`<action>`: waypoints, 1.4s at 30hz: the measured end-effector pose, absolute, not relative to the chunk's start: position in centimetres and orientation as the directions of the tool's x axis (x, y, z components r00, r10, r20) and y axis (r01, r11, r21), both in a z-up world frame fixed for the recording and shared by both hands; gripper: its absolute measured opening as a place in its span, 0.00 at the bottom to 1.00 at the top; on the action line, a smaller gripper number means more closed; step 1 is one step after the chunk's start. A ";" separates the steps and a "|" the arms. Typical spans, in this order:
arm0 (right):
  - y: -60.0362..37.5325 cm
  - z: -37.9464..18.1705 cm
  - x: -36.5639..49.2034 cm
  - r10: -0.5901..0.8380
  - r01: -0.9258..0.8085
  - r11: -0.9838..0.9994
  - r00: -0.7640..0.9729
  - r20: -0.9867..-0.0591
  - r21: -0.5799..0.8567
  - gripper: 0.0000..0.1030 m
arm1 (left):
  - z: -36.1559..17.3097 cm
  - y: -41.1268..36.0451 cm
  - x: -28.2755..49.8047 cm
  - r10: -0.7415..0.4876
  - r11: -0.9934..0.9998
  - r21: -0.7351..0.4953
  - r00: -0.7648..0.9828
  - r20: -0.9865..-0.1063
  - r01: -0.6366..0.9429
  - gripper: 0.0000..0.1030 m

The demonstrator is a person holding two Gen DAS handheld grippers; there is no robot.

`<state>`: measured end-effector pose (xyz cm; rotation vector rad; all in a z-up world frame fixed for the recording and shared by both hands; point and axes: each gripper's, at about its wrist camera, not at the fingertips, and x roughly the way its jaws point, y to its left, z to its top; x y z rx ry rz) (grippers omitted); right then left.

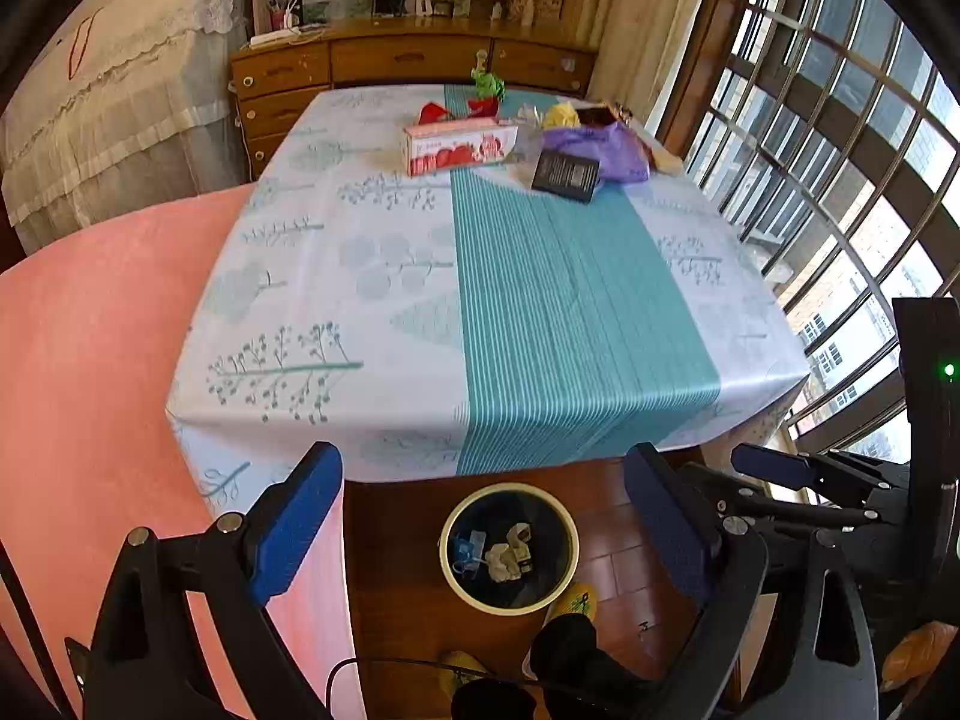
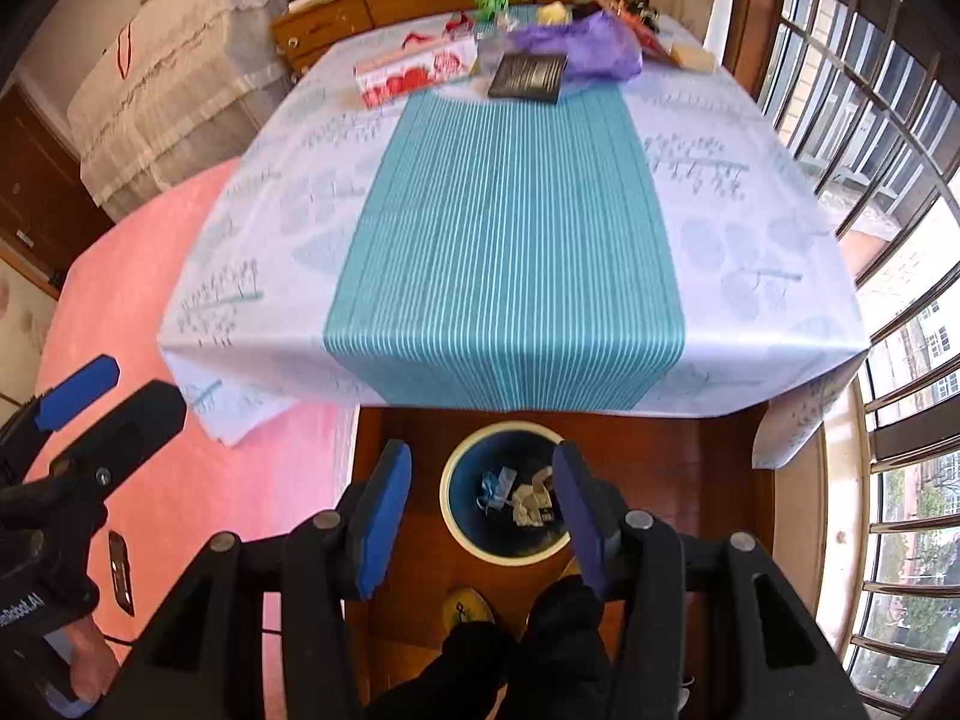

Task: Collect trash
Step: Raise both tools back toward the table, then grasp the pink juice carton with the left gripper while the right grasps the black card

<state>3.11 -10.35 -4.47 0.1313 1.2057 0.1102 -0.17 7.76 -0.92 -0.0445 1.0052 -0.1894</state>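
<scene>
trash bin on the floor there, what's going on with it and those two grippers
A person is clearing trash with a handheld gripper in each hand. The left gripper and right gripper both hang above the trash bin on the floor in front of the table, jaws open and holding nothing. A few crumpled scraps already lie in the bin. A tissue box, a black booklet and a purple bag sit at the table's far end.

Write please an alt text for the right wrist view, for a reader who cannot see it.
The open, empty right gripper hangs above a round trash bin on the wooden floor; the bin holds crumpled paper and a blue scrap. Beyond it, a table with a teal-striped cloth carries a red tissue box, a black booklet and a purple bag at its far end.
</scene>
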 end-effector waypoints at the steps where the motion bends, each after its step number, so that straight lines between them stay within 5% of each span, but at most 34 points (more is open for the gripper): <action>1: -10.3 -3.8 3.3 0.150 -0.013 0.988 0.369 -0.917 0.157 0.48 | -0.4 7.8 0.0 -0.181 0.982 -0.126 0.527 -0.831 0.139 0.91; 18: -12.0 0.9 9.8 0.183 -0.043 0.981 0.503 -0.844 0.187 0.48 | 4.7 7.3 5.6 -0.143 0.988 -0.075 0.609 -0.780 0.135 0.91; 42: -19.5 -6.2 30.5 0.347 -0.253 0.931 0.386 -0.855 0.264 0.48 | -0.3 1.8 21.6 -0.029 0.989 -0.094 0.480 -0.877 -0.113 0.91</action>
